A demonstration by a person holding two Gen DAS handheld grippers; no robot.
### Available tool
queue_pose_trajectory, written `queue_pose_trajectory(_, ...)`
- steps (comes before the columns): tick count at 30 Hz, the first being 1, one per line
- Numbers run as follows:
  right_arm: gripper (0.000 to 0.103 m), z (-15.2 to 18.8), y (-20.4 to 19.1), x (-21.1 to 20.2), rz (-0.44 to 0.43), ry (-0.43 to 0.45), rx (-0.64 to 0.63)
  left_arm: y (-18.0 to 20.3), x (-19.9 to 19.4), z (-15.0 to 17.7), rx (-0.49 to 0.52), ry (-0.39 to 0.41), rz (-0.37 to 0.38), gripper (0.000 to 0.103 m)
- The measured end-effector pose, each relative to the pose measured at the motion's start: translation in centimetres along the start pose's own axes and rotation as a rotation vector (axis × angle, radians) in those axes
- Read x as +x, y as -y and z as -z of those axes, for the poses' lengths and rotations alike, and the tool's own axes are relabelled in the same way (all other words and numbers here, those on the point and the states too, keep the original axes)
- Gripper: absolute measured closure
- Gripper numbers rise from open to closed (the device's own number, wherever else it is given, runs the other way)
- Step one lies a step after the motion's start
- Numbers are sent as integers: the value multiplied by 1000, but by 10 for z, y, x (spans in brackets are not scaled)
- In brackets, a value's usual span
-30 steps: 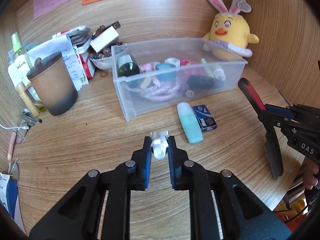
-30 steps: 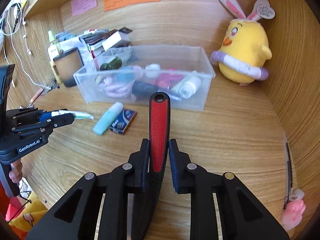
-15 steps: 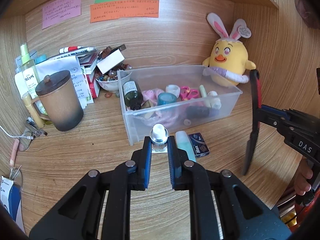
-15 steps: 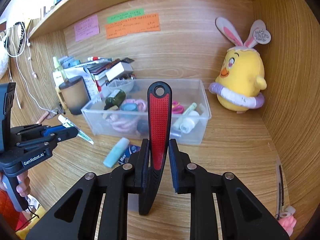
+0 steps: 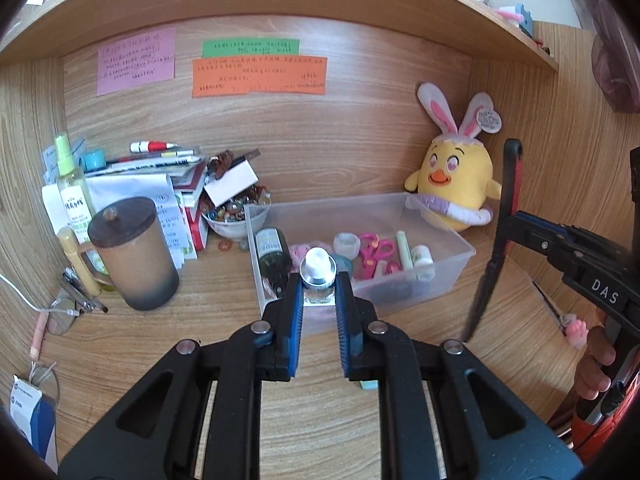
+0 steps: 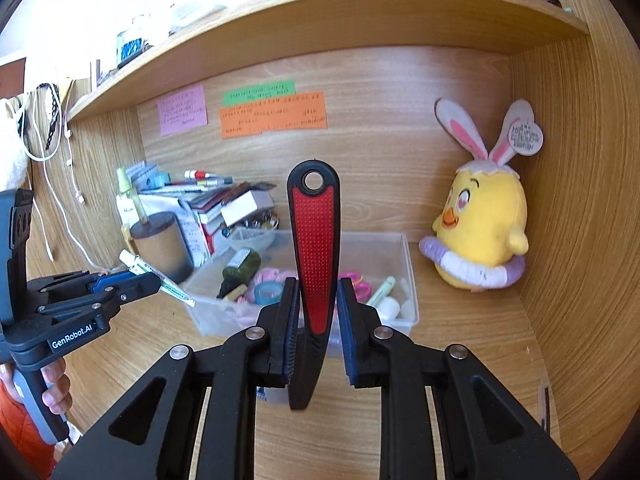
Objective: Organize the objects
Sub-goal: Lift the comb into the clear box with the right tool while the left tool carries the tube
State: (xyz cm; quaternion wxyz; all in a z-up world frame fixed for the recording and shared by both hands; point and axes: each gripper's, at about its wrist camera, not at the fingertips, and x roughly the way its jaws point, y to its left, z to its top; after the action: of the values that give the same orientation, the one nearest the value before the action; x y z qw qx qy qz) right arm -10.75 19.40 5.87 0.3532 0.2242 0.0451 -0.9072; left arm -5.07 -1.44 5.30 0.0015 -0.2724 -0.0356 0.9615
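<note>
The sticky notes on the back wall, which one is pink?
The pink note is the one farthest left, standing alone. The green note and the orange note sit stacked together to its right.

Right claw point(image 6: 318, 312) clamps red-black knife point(image 6: 314, 248), handle up; clear bin point(image 6: 404, 316) beyond.

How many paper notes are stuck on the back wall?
3. The pink note is on the left, the green note is to its right, higher up, and the orange note is just below the green one. None seems hidden.
</note>
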Motion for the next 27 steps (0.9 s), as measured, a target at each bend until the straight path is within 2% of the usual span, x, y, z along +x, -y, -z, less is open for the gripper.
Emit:
queue_pose_trajectory(9,86,-42,11,13,67,76,-7,-11,19,-22,-20,14,-32,88)
queue_pose_trajectory(15,86,-58,18,40,140,74,-27,-8,43,-32,10,4,-47,88)
queue_pose_trajectory(22,86,-52,14,84,191,-9,-97,-7,70,-32,28,-46,-53,88)
queue_pose_trajectory(27,86,-41,8,106,167,-69,-141,-8,68,-26,33,-69,-30,88)
